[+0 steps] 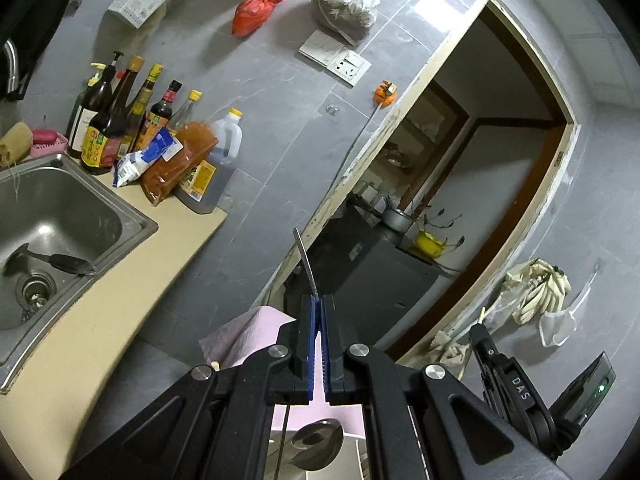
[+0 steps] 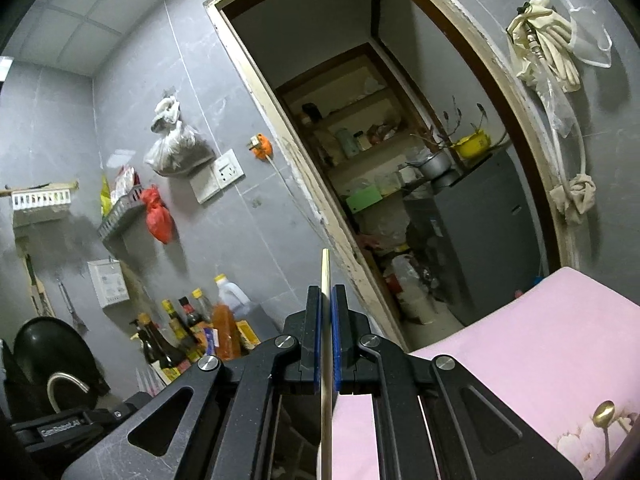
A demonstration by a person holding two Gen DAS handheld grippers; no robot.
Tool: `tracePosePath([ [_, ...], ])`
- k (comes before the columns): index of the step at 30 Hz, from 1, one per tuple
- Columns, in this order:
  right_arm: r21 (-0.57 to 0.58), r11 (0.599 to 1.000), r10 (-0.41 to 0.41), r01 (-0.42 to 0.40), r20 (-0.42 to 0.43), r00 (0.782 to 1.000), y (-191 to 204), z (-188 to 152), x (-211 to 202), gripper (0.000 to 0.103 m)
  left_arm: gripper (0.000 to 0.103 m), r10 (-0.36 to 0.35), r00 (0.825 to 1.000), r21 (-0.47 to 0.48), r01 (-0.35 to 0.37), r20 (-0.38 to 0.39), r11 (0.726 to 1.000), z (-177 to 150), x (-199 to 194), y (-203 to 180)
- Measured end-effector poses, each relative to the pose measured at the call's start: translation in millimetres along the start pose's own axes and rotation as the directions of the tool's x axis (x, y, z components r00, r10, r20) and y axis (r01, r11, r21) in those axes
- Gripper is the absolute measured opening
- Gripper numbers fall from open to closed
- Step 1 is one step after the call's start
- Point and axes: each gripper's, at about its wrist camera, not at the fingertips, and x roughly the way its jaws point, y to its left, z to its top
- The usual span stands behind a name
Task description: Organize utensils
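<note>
Grey tiled walls (image 1: 256, 92) surround a doorway; the left hand-held gripper (image 1: 319, 312) pinches a flat metal handle (image 1: 306, 262), the right hand-held gripper (image 2: 327, 312) clamps a pale chopstick (image 2: 326, 280).

Both fisheye views are showing a dim kitchen under cool, flat light. A bright patch of glare is sitting on the glossy grey wall tiles (image 1: 436, 2) in the left wrist view, hinting at a lamp overhead. The hanging red bag (image 1: 259, 8) is casting a soft shadow on the wall. The room beyond the doorway (image 2: 400, 152) is lying darker and grainier. Straight lines are bowing strongly toward the rims, and the corners are fading into black vignette. The close black fingers (image 2: 316, 332) are looking slightly soft, while the middle distance is staying reasonably sharp.
</note>
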Motion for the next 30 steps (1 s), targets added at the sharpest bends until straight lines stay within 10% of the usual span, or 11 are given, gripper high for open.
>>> tracePosePath([
  [18, -0.062, 0.998, -0.023, 0.017, -0.096, 0.995, -6, -10, -9, 0.006, 0.003, 0.053, 0.994, 0.117, -0.041, -0.098, 0.992, -19, -6, -13],
  [30, -0.103, 0.994, 0.021, -0.036, -0.149, 0.989, -18, 10, -36, 0.034, 0.018, 0.080, 0.985, 0.200, -0.049, -0.150, 0.979, -27, -18, -29],
])
